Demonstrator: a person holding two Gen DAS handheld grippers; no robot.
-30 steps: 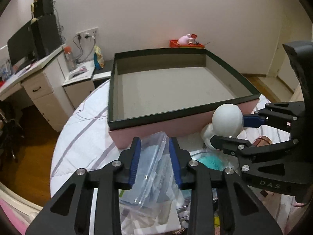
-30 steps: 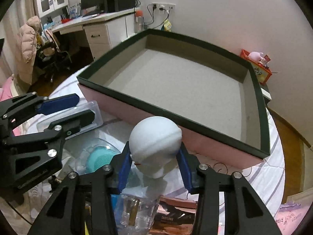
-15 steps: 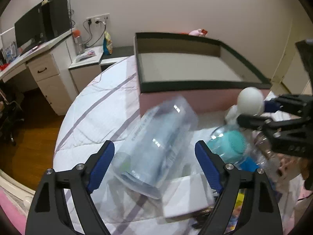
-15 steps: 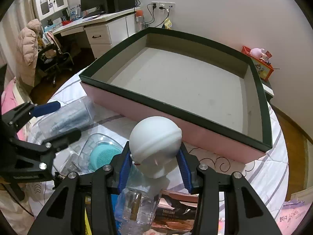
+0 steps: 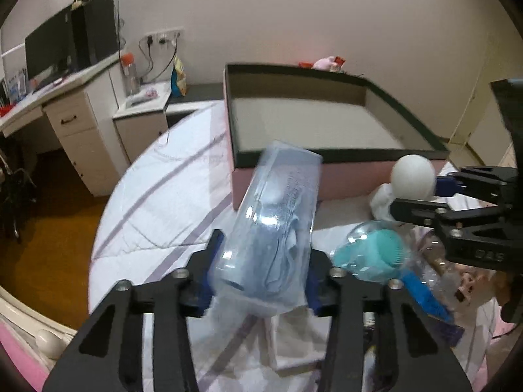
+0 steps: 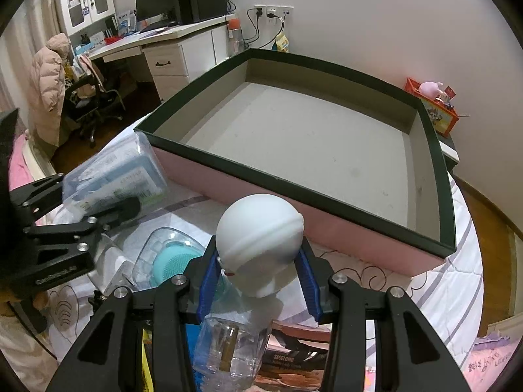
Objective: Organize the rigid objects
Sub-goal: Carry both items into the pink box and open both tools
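Observation:
My left gripper (image 5: 261,268) is shut on a clear plastic case (image 5: 278,215) with blue contents, held tilted above the bed; it also shows in the right wrist view (image 6: 114,176). My right gripper (image 6: 258,277) is shut on a white round-headed figurine (image 6: 261,238), also visible in the left wrist view (image 5: 413,176). The large open box (image 6: 327,183) with a dark green rim and pink sides stands just beyond both grippers, its grey inside bare; it shows in the left wrist view too (image 5: 340,155).
A teal silicone brush in a clear package (image 6: 173,261) and a clear bottle (image 6: 228,349) lie below the grippers, with a book (image 6: 287,356). A desk with drawers (image 5: 75,130) and monitor stands left. A red box with a pink toy (image 6: 431,104) sits behind.
My left gripper opened wide half a second ago and has now closed on the clear case, lifting it tilted. My right gripper kept its hold on the figurine and rose slightly.

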